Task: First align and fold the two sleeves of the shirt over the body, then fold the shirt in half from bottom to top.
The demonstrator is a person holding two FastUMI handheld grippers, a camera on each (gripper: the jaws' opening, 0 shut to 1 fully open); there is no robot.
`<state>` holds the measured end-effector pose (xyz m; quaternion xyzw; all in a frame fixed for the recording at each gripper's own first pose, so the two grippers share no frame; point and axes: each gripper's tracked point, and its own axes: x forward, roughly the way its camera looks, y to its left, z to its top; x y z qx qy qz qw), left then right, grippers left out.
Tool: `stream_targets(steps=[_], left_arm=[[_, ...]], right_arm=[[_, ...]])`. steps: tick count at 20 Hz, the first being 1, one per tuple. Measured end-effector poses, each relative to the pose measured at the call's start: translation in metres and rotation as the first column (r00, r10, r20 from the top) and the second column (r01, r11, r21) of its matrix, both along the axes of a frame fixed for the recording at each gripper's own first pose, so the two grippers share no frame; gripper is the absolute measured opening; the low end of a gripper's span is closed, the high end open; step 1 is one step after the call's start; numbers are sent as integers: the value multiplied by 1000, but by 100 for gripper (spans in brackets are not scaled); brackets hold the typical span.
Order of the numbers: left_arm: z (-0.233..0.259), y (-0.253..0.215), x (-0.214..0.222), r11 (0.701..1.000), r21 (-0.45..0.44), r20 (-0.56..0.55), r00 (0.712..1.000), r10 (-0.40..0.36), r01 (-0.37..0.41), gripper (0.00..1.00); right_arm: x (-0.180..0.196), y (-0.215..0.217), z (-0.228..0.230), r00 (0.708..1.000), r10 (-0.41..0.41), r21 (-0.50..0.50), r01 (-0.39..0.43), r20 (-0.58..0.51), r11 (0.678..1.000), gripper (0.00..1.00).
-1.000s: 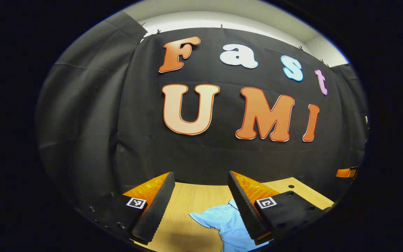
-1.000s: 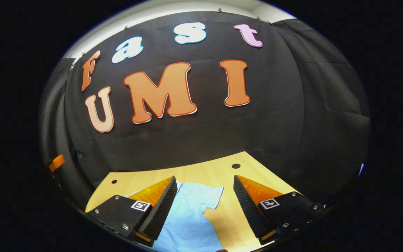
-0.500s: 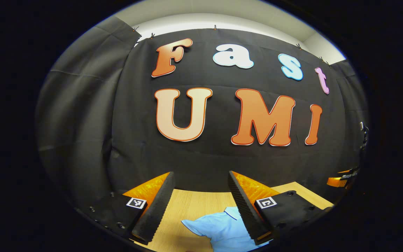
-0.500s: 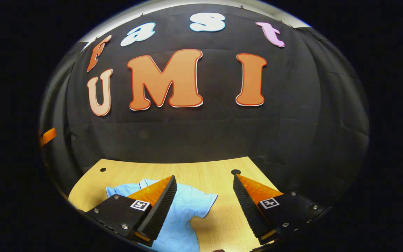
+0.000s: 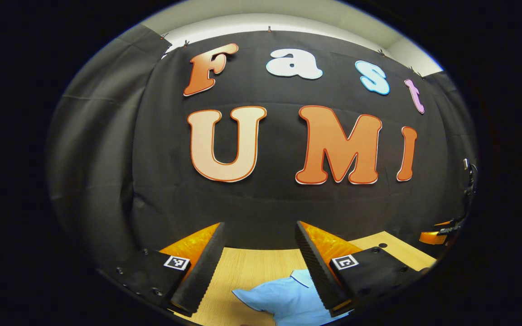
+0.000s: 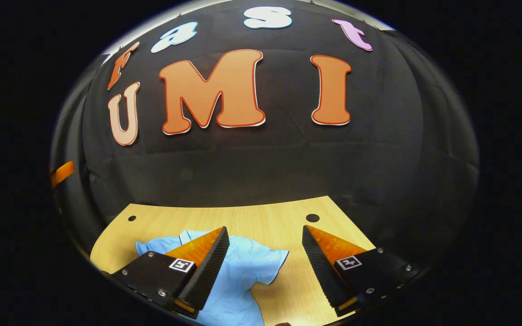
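A light blue shirt [image 6: 243, 276] lies flat on the wooden table [image 6: 265, 217], collar toward the booth wall, one short sleeve [image 6: 272, 267] spread out to the right. My right gripper [image 6: 265, 260] hangs open above that sleeve, nothing between its fingers. In the left gripper view the shirt's other sleeve [image 5: 265, 296] lies on the table [image 5: 243, 267] below my left gripper [image 5: 258, 258], which is open and holds nothing. The shirt's lower part is hidden below both views.
The black cloth wall stands close behind the table's far edge. Two small round holes [image 6: 312, 218] sit in the tabletop near its back corners. The other gripper's orange part [image 5: 431, 237] shows at the far right of the left gripper view.
Both grippers have tilted and shifted over the shirt: in the right gripper view the shirt now shows flatter and more to the left, in the left gripper view the sleeve sits lower. Both stay open.
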<state>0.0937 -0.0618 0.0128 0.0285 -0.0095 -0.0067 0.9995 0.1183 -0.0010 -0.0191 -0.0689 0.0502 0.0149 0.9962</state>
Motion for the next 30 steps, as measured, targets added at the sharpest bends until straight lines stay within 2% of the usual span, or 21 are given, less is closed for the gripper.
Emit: stream_targets(steps=[6, 10, 13, 18, 25, 30], left_arm=[[-10, 17, 11, 1000, -14, -24, 1000, 10, -10, 98], [-19, 31, 17, 999, -30, -39, 999, 25, -27, 98], [-31, 47, 17, 998, -34, -58, 997, 49, -51, 99], [-48, 75, 15, 994, -25, -91, 991, 102, -105, 98], [-74, 116, 0, 983, -19, -136, 974, 179, -183, 99], [-88, 131, -8, 976, -9, -165, 963, 214, -219, 98]], right_arm=[[21, -2, -19, 995, -41, 30, 44, -96, 999, 98], [48, -17, -55, 964, -91, 23, 100, -249, 995, 98], [74, -22, -89, 920, -104, 25, 123, -377, 992, 98], [108, -38, -157, 807, -173, -41, 182, -565, 982, 98], [125, -51, -212, 675, -214, -80, 225, -706, 971, 98], [130, -57, -240, 618, -259, -126, 251, -742, 960, 98]])
